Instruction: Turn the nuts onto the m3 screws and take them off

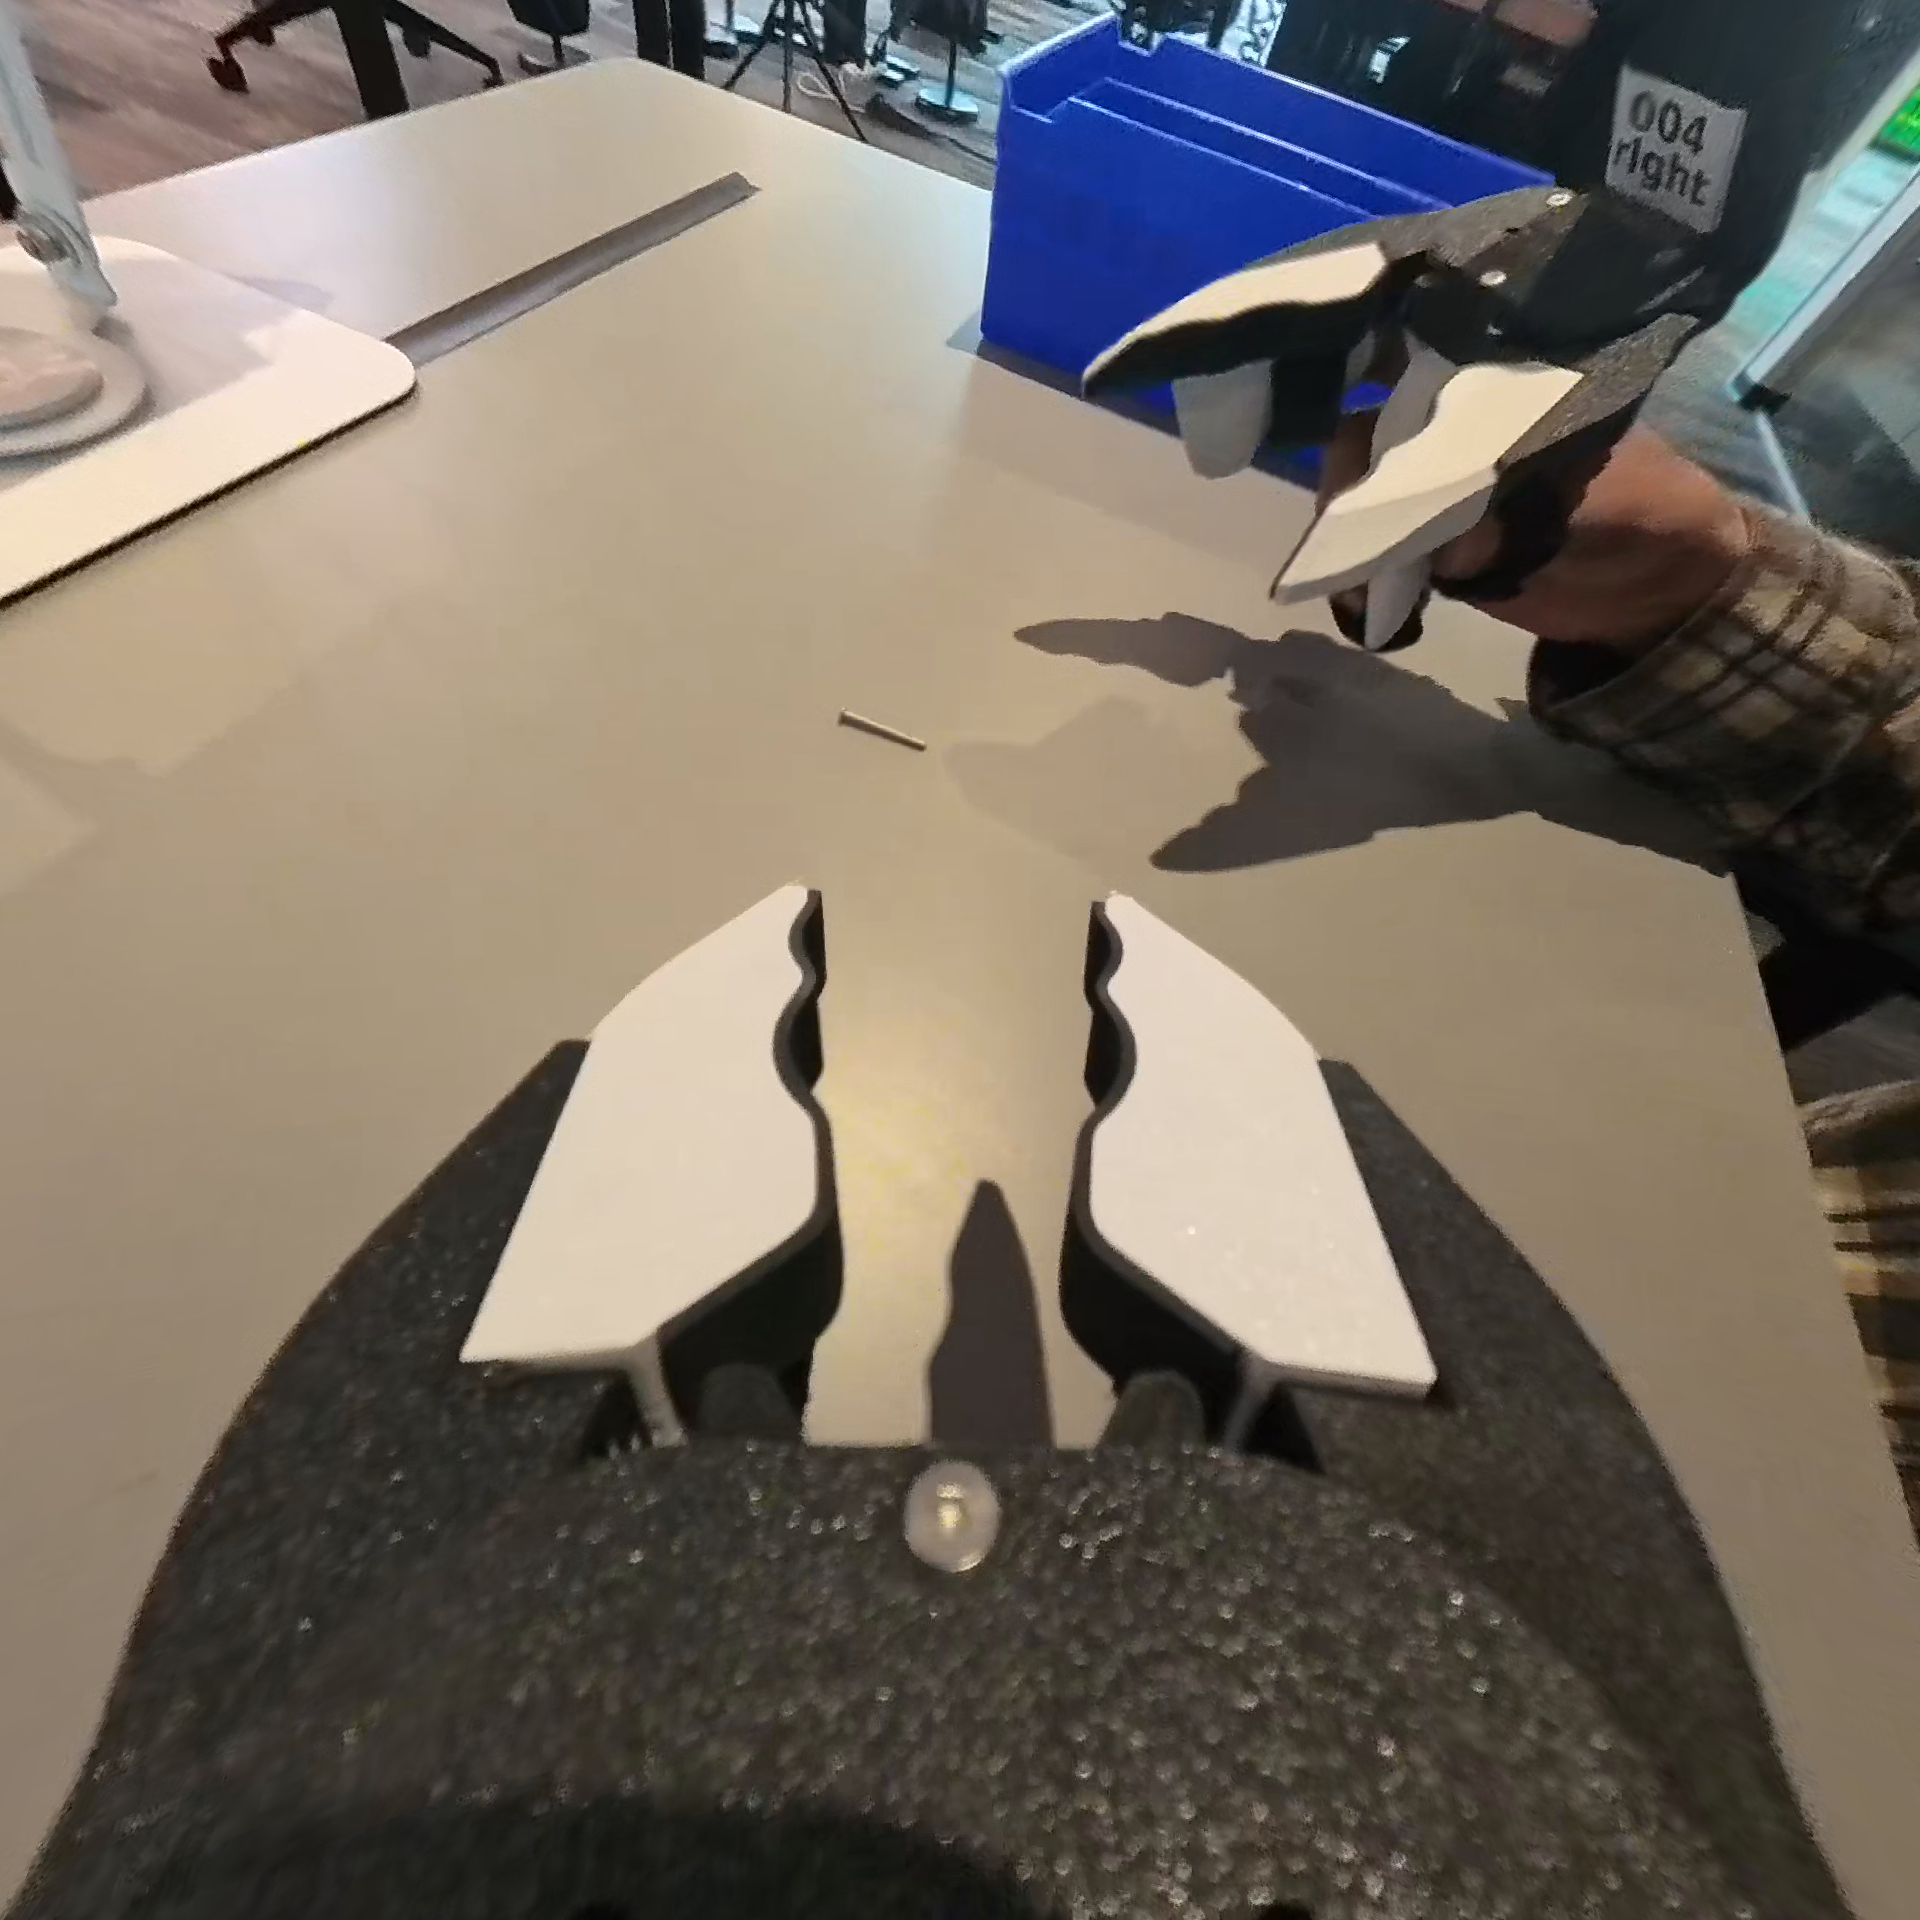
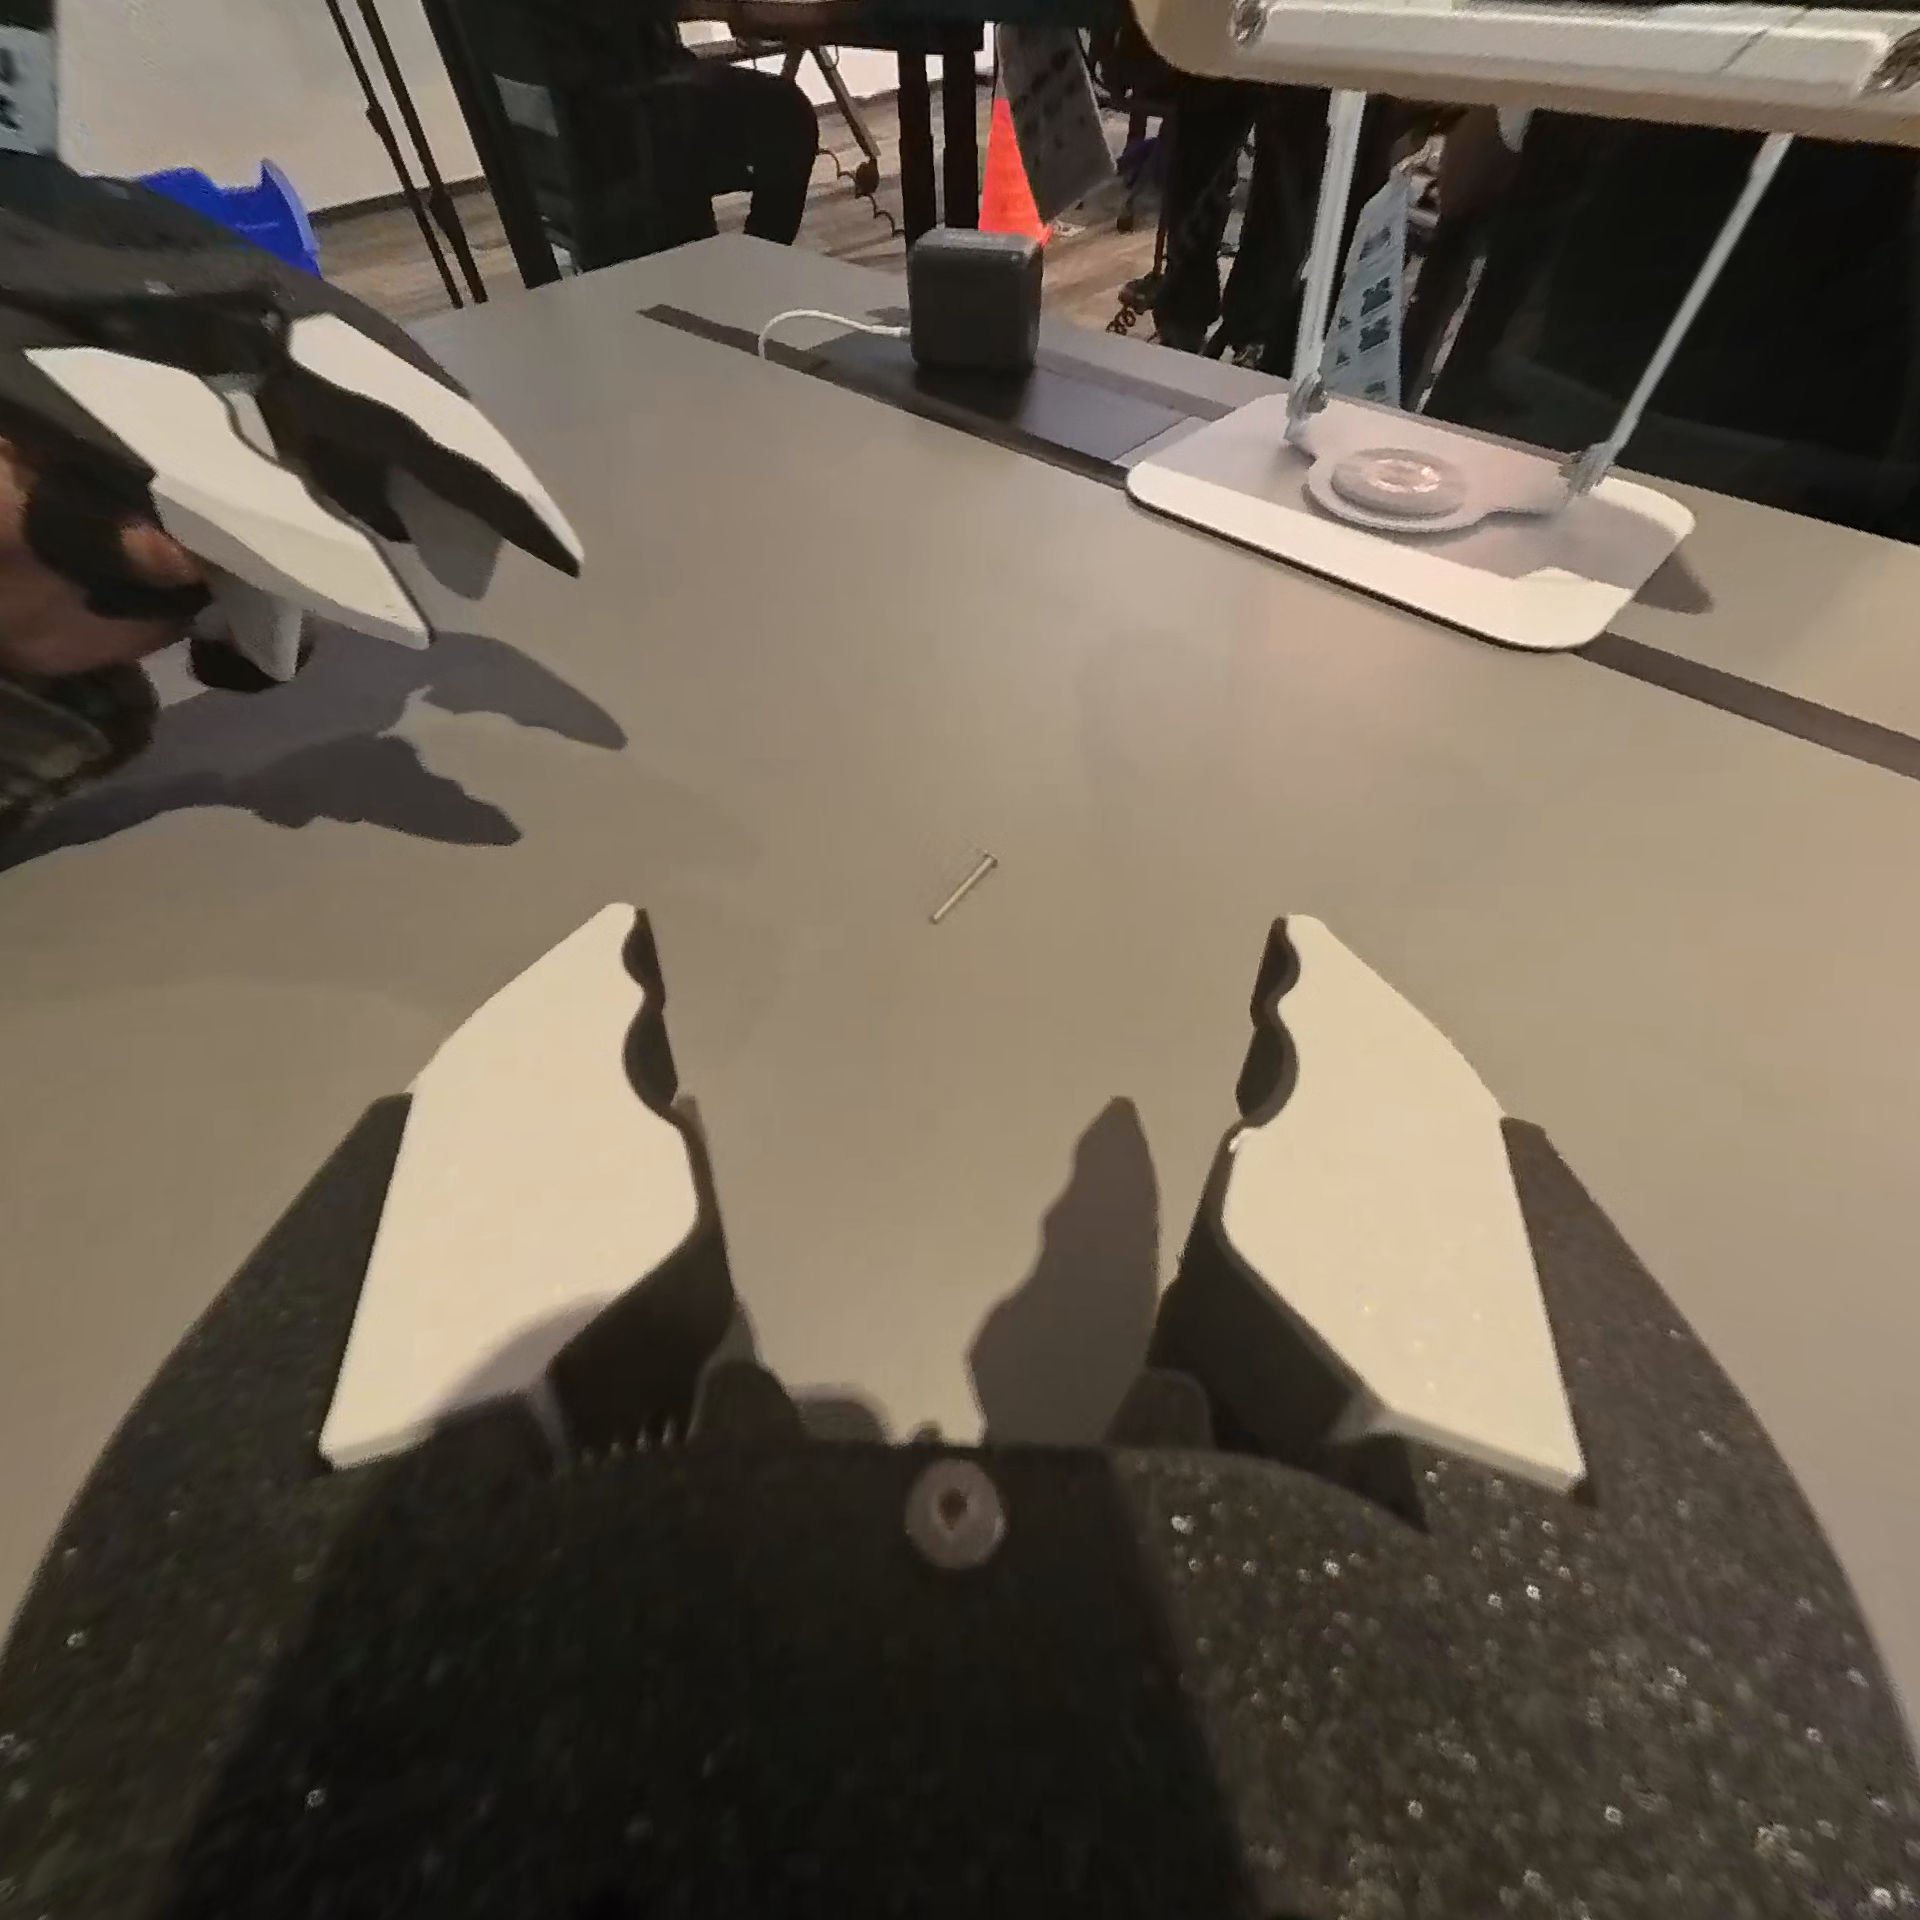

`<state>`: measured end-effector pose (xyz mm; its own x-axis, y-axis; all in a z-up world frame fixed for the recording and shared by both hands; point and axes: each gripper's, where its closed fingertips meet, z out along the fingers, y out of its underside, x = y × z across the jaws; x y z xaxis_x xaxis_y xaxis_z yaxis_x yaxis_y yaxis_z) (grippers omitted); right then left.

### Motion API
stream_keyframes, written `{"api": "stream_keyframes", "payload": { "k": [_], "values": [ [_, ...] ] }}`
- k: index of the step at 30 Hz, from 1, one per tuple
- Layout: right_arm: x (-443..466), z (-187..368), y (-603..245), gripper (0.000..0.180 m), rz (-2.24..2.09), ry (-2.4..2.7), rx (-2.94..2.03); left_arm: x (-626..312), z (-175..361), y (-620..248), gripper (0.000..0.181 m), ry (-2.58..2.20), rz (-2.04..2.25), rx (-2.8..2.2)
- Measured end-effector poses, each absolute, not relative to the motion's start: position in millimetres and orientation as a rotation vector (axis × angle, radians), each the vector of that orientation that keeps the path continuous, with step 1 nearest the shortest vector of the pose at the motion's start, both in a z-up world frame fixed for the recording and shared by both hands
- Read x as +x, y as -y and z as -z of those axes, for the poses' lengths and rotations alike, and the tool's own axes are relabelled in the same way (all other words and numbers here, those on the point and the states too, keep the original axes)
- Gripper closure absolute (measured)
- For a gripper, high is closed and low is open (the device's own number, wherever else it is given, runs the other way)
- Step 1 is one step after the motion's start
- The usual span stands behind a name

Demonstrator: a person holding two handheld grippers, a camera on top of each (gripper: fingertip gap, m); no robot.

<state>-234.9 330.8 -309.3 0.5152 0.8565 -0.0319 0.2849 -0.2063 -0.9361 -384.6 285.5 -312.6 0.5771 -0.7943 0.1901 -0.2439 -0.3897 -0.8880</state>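
The grey desk (image 1: 623, 540) carried one bare screw (image 1: 881, 729), lying flat between the two tongs. Left tongs (image 1: 956, 904) and right tongs (image 2: 961, 920) both hovered apart, empty. No nut showed; threading seemed not yet begun.

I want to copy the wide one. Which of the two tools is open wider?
The right tool: its fingers stand far apart in its own view. The left tool is open too, but with a narrower gap. Both are empty; the screw lies on the table.
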Motion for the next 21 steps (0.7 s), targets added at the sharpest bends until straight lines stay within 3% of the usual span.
{"api": "stream_keyframes", "payload": {
  "k": [21],
  "values": [
    [-235,318,-338,0.074,-0.711,0.97,-1.761,-386,290,-275,0.131,-0.817,0.754,-1.891]
  ]
}}
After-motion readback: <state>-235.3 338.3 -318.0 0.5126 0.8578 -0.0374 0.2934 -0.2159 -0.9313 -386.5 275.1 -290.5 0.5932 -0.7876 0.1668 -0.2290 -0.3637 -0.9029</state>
